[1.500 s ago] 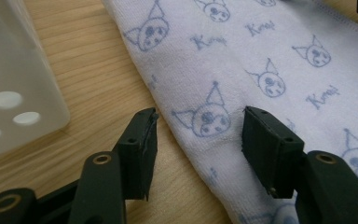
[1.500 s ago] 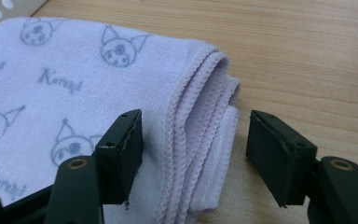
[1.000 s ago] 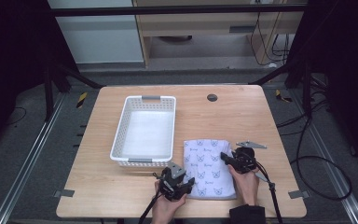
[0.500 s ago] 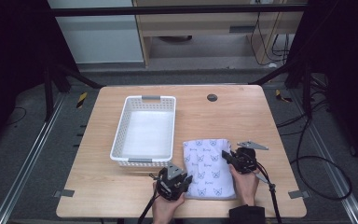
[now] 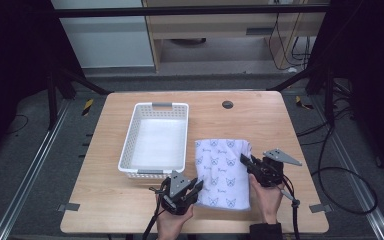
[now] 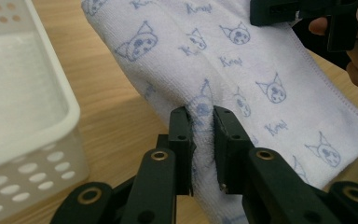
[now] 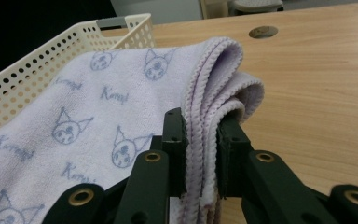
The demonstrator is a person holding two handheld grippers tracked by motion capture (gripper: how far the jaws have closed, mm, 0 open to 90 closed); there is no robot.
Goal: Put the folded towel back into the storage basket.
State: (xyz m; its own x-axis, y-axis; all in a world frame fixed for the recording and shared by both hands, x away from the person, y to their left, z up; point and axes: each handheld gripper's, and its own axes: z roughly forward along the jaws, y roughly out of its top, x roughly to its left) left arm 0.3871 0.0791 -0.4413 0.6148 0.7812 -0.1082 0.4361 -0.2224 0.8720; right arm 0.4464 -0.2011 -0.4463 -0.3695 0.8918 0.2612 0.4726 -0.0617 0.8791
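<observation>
- Left tool [image 6: 200, 135] first: I have its two black jaws pinched on a raised fold of the pale lilac terry towel printed with cat faces [image 5: 223, 172], gripping it at the towel's left edge near the near corner.
- Beside it to the left stands the white perforated plastic basket [image 5: 129, 150], its right wall just beside the towel's left edge; the two look apart, though the gap is narrow.
- That towel lies folded on the light wooden tabletop [image 5: 260, 117], between basket and right edge. Its long axis runs away from me, short edge toward me.
- I judge it light, soft and limp: it will sag between grips and the layers may slide apart, so holding both opposite edges seems right.
- Right tool [image 7: 200, 140]: jaws closed narrow on the stacked hemmed edges along the towel's right side, several layers caught between them. In the high view this tool [image 5: 250, 165] sits at the right edge, about midway along.
- A lift, I think, needs both tools rising evenly.
</observation>
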